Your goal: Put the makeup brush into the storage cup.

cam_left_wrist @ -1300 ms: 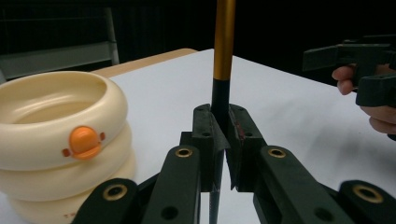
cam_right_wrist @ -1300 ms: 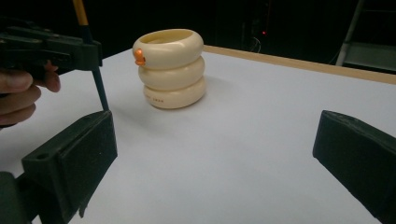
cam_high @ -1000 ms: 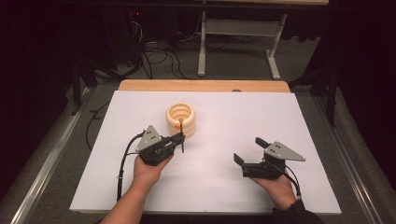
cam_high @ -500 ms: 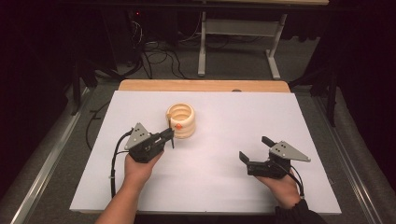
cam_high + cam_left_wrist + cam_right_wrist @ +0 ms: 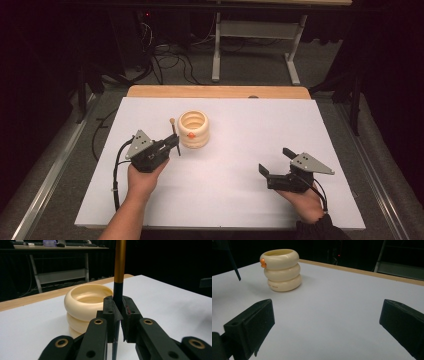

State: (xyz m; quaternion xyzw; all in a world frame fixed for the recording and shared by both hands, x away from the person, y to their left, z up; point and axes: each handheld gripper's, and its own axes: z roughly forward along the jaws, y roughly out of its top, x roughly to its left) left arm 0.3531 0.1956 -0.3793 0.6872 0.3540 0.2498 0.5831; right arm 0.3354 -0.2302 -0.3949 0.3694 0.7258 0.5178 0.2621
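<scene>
A cream holder [image 5: 193, 129] made of three stacked rings, with a small orange knob on its front, stands upright on the white table [image 5: 235, 200]. In the high view my left gripper [image 5: 175, 143] sits just left of the holder. It is shut on a thin stick [image 5: 173, 128], gold above and black below, held upright. In the left gripper view the stick [image 5: 120, 262] rises between the pressed pads [image 5: 111, 312], with the holder [image 5: 83, 305] close behind. My right gripper [image 5: 275, 161] rests at the front right, open and empty. Its view shows the holder [image 5: 282, 270] far off.
A wooden strip [image 5: 220, 91] runs along the table's far edge. Beyond it stand a metal desk frame [image 5: 217, 45] and cables on the floor. A metal rail [image 5: 55, 170] lines the table's left side.
My left gripper has moved left with the stick, from in front of the holder to its left side. The right gripper has barely shifted.
</scene>
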